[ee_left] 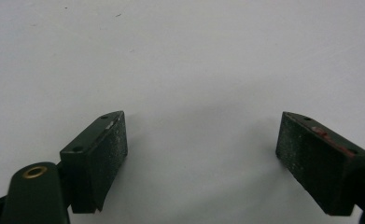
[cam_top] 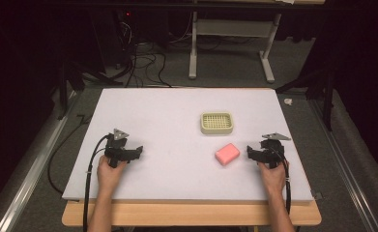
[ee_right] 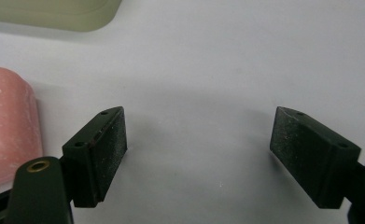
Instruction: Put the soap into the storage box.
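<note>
A pink soap bar [cam_top: 227, 153] lies on the white table right of centre. Behind it stands a cream soap dish [cam_top: 217, 123] with a grid top. My right gripper [cam_top: 250, 153] rests on the table just right of the soap, jaws open and empty; in the right gripper view the soap [ee_right: 7, 126] sits left of the left jaw and the dish's edge [ee_right: 54, 16] shows at the top left. My left gripper [cam_top: 138, 152] rests at the table's left, open over the bare surface [ee_left: 203, 144].
The white board [cam_top: 177, 111] lies on a wooden table whose front edge [cam_top: 191, 215] shows at the bottom. Cables [cam_top: 92, 159] trail off the left side. Metal rails run along both sides, and a white table frame [cam_top: 230, 43] stands beyond.
</note>
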Action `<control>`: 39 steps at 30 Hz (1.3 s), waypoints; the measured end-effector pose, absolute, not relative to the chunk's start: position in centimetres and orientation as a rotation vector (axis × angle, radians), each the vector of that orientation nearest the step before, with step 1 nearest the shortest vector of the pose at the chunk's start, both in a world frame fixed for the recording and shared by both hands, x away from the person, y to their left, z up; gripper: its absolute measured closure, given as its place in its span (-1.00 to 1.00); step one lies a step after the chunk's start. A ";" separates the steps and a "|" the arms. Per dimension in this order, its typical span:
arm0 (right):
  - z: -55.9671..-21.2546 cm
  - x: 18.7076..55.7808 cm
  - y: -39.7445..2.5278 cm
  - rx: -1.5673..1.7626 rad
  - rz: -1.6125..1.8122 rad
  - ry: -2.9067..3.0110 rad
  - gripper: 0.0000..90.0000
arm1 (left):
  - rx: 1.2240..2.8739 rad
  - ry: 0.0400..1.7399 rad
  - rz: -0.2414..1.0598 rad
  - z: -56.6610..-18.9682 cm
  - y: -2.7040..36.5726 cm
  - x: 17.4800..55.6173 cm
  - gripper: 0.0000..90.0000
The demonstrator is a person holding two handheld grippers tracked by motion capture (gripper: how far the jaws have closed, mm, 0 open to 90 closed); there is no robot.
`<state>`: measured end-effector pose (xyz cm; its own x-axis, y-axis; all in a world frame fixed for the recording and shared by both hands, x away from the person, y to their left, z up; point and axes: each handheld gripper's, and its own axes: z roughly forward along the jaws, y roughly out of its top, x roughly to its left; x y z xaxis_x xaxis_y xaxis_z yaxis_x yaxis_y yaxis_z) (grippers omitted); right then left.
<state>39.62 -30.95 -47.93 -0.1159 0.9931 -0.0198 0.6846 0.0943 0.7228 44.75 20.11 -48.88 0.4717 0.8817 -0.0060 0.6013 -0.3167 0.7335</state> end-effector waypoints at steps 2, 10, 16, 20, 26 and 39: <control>-47.6 39.4 -31.0 1.638 0.803 1.851 -0.57 | 2.039 1.226 0.528 -48.9 20.1 44.8 -0.62; -46.9 38.3 -31.0 1.613 0.860 1.864 -0.57 | 2.039 1.227 0.527 -48.9 20.1 44.8 -0.62; -46.3 37.5 -30.9 1.593 0.904 1.877 -0.57 | 2.039 1.226 0.527 -48.9 20.1 44.8 -0.62; -45.9 36.9 -30.6 1.568 0.932 1.883 -0.57 | 2.039 1.227 0.527 -48.9 20.1 44.8 -0.62; -45.5 36.2 -30.1 1.538 0.989 1.899 -0.58 | 2.039 1.227 0.527 -48.9 20.1 44.8 -0.62; -45.1 35.3 -27.9 1.450 0.989 1.969 -0.60 | 2.039 1.227 0.527 -48.9 20.1 44.8 -0.62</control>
<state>35.32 -27.88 -45.08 -0.3091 0.9507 0.0264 0.5886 0.1694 0.7905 44.76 20.12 -48.89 0.4712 0.8820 -0.0075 0.6020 -0.3154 0.7336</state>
